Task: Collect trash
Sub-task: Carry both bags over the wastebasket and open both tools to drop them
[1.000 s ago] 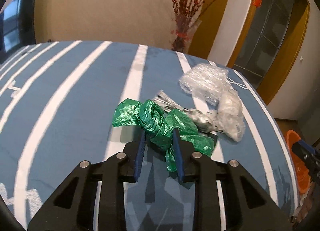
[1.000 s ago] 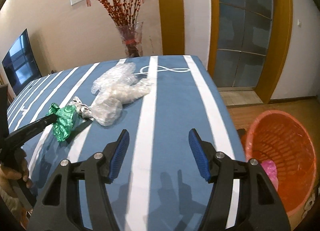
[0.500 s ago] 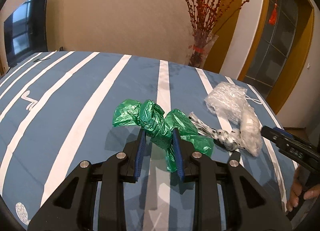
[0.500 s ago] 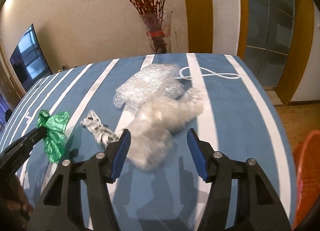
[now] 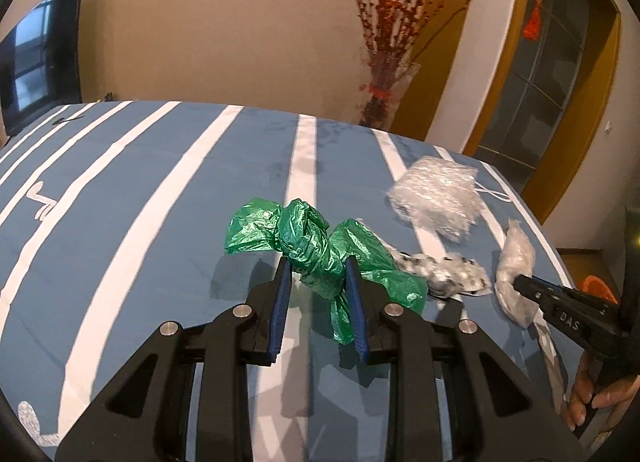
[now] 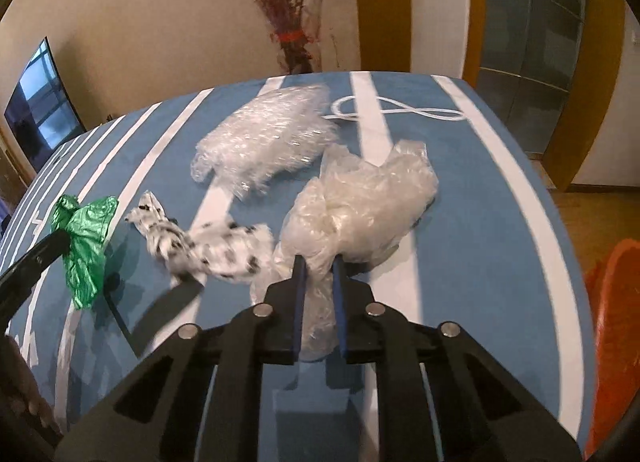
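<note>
- Green bag [image 5: 320,250] clenched in left gripper [image 5: 318,282].
- Right gripper [image 6: 318,266] just closed on clear bag [image 6: 360,206], apparently gripped.
- Bubble wrap [image 6: 264,138] at 11 o'clock of it.

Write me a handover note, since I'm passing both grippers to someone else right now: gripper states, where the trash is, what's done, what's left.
Left gripper: shut on the green bag.
Right gripper: jaws just closed on the clear plastic bag.
On the striped table: bubble wrap and spotted wrapper, both untouched.
Orange basket stands at the right, off the table.
Left: drop both held bags in the basket, then collect the other two.
</note>
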`<state>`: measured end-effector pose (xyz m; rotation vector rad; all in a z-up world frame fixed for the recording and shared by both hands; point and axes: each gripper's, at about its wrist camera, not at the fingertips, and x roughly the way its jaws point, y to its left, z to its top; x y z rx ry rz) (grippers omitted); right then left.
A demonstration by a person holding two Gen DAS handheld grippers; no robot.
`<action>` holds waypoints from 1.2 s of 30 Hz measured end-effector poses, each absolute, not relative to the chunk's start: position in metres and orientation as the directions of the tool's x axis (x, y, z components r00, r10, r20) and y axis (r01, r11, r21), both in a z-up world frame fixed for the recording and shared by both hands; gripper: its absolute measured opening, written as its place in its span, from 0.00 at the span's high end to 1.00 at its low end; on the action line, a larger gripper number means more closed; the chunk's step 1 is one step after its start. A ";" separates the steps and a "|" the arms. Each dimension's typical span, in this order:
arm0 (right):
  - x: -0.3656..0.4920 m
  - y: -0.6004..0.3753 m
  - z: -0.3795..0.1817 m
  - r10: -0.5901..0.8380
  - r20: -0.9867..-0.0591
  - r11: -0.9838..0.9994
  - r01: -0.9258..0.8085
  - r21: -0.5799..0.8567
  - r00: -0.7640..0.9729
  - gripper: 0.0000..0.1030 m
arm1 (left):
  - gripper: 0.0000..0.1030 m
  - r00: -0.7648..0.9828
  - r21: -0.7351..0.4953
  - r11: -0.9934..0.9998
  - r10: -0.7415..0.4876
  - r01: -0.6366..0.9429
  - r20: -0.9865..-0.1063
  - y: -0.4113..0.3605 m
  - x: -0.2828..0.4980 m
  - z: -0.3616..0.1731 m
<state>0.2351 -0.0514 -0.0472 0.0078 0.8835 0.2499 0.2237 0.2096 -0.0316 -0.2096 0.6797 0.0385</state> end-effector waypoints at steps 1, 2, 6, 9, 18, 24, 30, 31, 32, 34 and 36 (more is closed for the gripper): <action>0.229 -0.060 -0.045 0.218 -0.759 0.972 -0.205 0.114 0.614 0.87 | 0.74 0.778 -0.180 0.979 -0.040 -0.095 -0.626 0.205 0.223 -0.031; 0.223 -0.068 -0.044 0.217 -0.755 0.973 -0.199 0.116 0.619 0.87 | 0.74 0.779 -0.180 0.980 -0.045 -0.089 -0.626 0.202 0.222 -0.030; 0.204 -0.096 -0.035 0.204 -0.734 0.978 -0.170 0.122 0.648 0.87 | 0.74 0.780 -0.190 0.980 -0.078 -0.052 -0.620 0.182 0.217 -0.025; 0.187 -0.118 -0.027 0.188 -0.719 0.982 -0.144 0.123 0.669 0.87 | 0.74 0.783 -0.193 0.981 -0.106 -0.018 -0.613 0.165 0.213 -0.021; 0.140 -0.181 -0.008 0.119 -0.686 0.992 -0.058 0.112 0.718 0.87 | 0.74 0.774 -0.199 0.975 -0.198 0.095 -0.601 0.108 0.202 -0.010; 0.115 -0.218 -0.002 0.074 -0.671 0.994 -0.002 0.107 0.737 0.87 | 0.74 0.760 -0.206 0.963 -0.263 0.172 -0.594 0.067 0.195 -0.004; 0.095 -0.251 0.002 0.033 -0.661 0.992 0.054 0.111 0.749 0.87 | 0.74 0.739 -0.220 0.943 -0.333 0.250 -0.586 0.024 0.189 0.002; 0.093 -0.254 0.002 0.028 -0.660 0.992 0.062 0.113 0.750 0.87 | 0.74 0.735 -0.222 0.939 -0.343 0.262 -0.585 0.017 0.188 0.002; 0.090 -0.260 0.003 0.021 -0.659 0.991 0.072 0.114 0.752 0.87 | 0.74 0.729 -0.226 0.934 -0.358 0.277 -0.584 0.008 0.187 0.003; 0.084 -0.270 0.003 0.006 -0.657 0.990 0.090 0.112 0.754 0.87 | 0.74 0.719 -0.232 0.926 -0.379 0.299 -0.583 -0.004 0.186 0.003; 0.080 -0.278 0.004 -0.006 -0.655 0.988 0.105 0.112 0.756 0.87 | 0.74 0.707 -0.238 0.916 -0.402 0.324 -0.583 -0.018 0.183 0.003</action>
